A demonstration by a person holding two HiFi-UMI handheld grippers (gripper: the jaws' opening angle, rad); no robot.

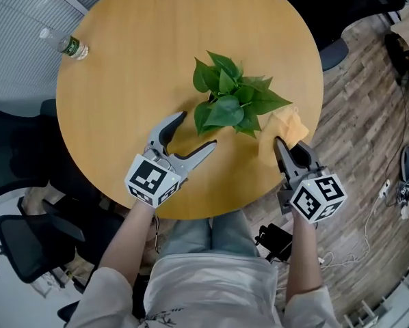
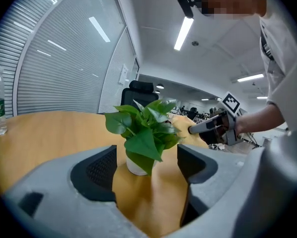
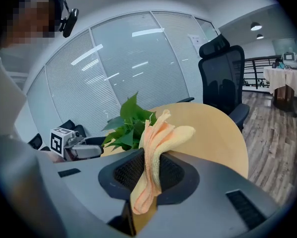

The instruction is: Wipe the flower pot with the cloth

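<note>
My left gripper (image 1: 198, 128) hangs low over the table (image 1: 136, 60), its 2 jaws spread wide with nothing between the pads. The white pot (image 2: 134, 165) stands on the table just ahead of them, near the middle, and from above it is mostly hidden under the leafy plant (image 1: 228, 101). My right gripper (image 1: 281, 146) is clamped on the cloth (image 3: 156, 148), a yellow-orange fold that sticks out past the tips, just beside the leaves on the plant's right. 1 bottle (image 1: 66, 45) stands at the table's far left edge.
</note>
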